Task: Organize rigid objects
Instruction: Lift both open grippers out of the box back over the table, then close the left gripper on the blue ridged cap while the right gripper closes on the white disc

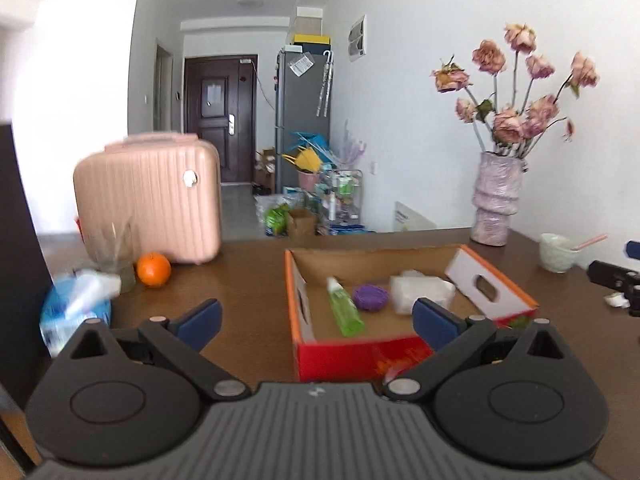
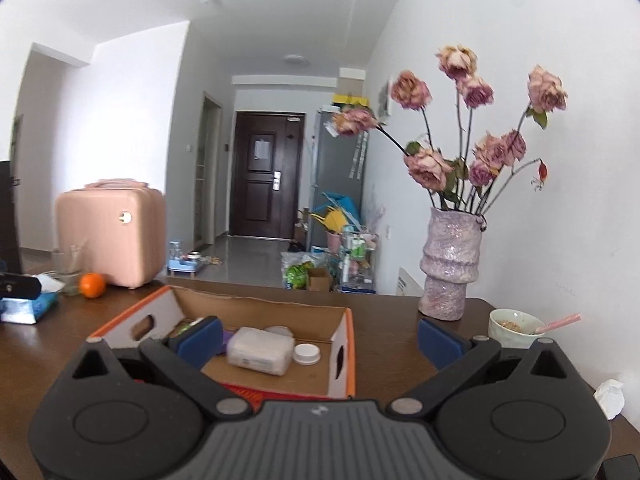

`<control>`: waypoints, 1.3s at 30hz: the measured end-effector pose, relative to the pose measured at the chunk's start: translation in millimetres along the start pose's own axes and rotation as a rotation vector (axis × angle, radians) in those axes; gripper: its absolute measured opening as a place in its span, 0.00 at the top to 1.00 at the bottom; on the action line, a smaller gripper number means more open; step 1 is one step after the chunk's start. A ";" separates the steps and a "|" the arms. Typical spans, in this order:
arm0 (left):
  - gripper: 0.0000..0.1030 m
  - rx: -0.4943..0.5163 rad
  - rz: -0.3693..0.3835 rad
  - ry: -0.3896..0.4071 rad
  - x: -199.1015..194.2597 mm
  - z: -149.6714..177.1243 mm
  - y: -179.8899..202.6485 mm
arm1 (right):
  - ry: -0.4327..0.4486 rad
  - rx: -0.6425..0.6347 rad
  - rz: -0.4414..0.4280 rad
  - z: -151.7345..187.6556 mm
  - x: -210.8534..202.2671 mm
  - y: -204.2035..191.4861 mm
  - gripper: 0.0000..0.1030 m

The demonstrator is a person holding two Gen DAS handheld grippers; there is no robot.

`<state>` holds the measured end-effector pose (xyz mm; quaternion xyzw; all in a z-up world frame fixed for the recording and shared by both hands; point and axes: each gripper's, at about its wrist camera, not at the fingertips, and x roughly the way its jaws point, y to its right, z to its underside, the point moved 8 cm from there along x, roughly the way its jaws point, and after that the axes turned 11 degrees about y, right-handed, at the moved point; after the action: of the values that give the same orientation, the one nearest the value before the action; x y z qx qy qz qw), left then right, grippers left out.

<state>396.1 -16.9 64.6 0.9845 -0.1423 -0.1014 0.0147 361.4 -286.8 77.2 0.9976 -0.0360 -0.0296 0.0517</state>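
Note:
An open cardboard box with red and orange sides (image 1: 298, 308) stands on the brown table. In it lie a green bottle (image 1: 344, 312), a purple ball (image 1: 370, 297) and a white plastic container (image 1: 420, 292). My left gripper (image 1: 316, 316) hovers open before the box's near wall, with nothing between its blue pads. The right wrist view shows the same box (image 2: 349, 344) from its other side, with the white container (image 2: 260, 350) and a round white lid (image 2: 307, 354) inside. My right gripper (image 2: 320, 338) is open and empty, one finger over the box and one over the table.
A pink hard case (image 1: 152, 196), an orange (image 1: 153, 269), a glass (image 1: 112, 252) and a blue tissue pack (image 1: 76, 312) sit left of the box. At the right stand a vase of dried roses (image 2: 450, 264), a bowl with a pink spoon (image 2: 516, 326) and a crumpled tissue (image 2: 610, 398).

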 end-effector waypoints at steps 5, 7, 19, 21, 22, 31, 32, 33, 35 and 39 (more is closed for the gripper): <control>0.00 -0.040 0.018 -0.033 -31.6 20.6 3.7 | -0.013 -0.008 -0.010 6.1 -30.7 -3.0 0.00; 0.00 -0.047 0.022 -0.032 -43.5 26.0 5.2 | -0.032 0.006 -0.023 12.4 -41.8 -2.4 0.00; 0.00 0.006 -0.060 -0.050 -83.2 65.9 19.4 | -0.051 0.074 -0.043 63.5 -101.3 -0.2 0.00; 0.00 0.029 -0.075 -0.056 -83.0 71.3 21.9 | -0.071 0.081 -0.046 74.9 -103.0 0.4 0.00; 0.00 0.032 -0.077 -0.066 -81.4 73.7 22.7 | -0.082 0.087 -0.046 80.1 -102.6 1.0 0.00; 0.00 0.012 -0.070 -0.118 -47.7 89.3 18.0 | -0.136 0.091 -0.022 92.8 -80.4 3.4 0.00; 0.00 0.017 -0.074 -0.137 -41.0 92.4 17.0 | -0.127 0.090 -0.024 92.1 -77.8 3.5 0.00; 0.00 0.028 -0.084 -0.159 -33.0 95.9 16.1 | -0.116 0.098 -0.029 92.3 -74.5 3.9 0.00; 0.00 0.052 -0.098 -0.181 -19.9 100.4 14.4 | -0.118 0.127 -0.029 95.4 -64.7 6.8 0.00; 0.00 0.069 -0.086 -0.197 7.8 105.1 13.5 | -0.174 0.176 -0.047 104.1 -36.2 10.6 0.04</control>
<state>378.3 -32.0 -39.0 0.9749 -0.1039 -0.1934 -0.0375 318.1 -305.1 -23.1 0.9925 -0.0197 -0.1139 -0.0400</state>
